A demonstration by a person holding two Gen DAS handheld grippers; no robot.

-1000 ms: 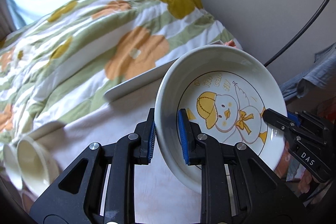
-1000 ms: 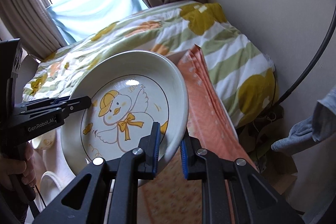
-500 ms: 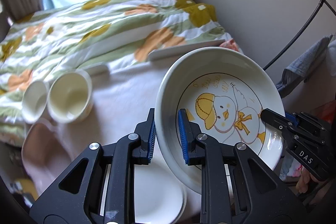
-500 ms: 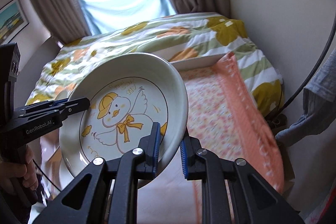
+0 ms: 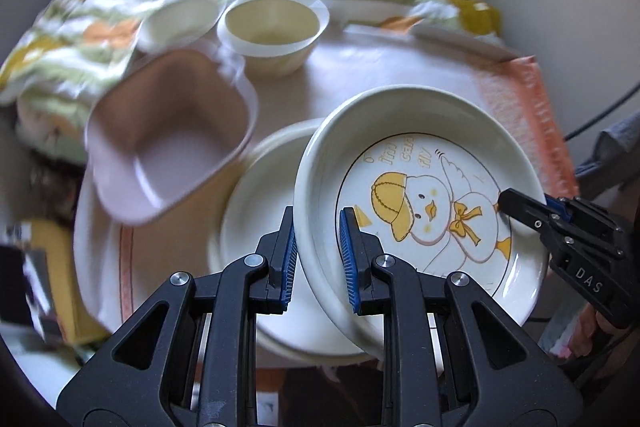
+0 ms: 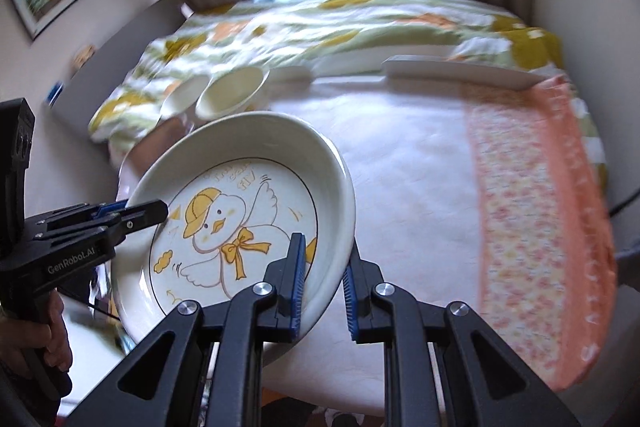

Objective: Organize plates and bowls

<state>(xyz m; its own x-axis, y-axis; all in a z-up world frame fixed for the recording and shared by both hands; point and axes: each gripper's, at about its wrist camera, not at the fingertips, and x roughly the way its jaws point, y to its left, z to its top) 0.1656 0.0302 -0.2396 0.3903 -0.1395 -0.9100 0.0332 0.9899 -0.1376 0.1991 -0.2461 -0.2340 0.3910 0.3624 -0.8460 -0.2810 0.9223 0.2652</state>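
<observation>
Tools [image 5: 316, 259] on white duck-print plate [image 5: 420, 211]

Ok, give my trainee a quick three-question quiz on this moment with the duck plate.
1. True or false: only one hand-held gripper grips the duck plate.
2. What lies right under the duck plate: A) white plate B) pink square bowl C) bare cloth?
3. How many round cream bowls stand beyond the pink square bowl?

Key: 1 false: left hand-held gripper and right hand-held gripper each clamp the rim. 2 A. 3 two.
</observation>
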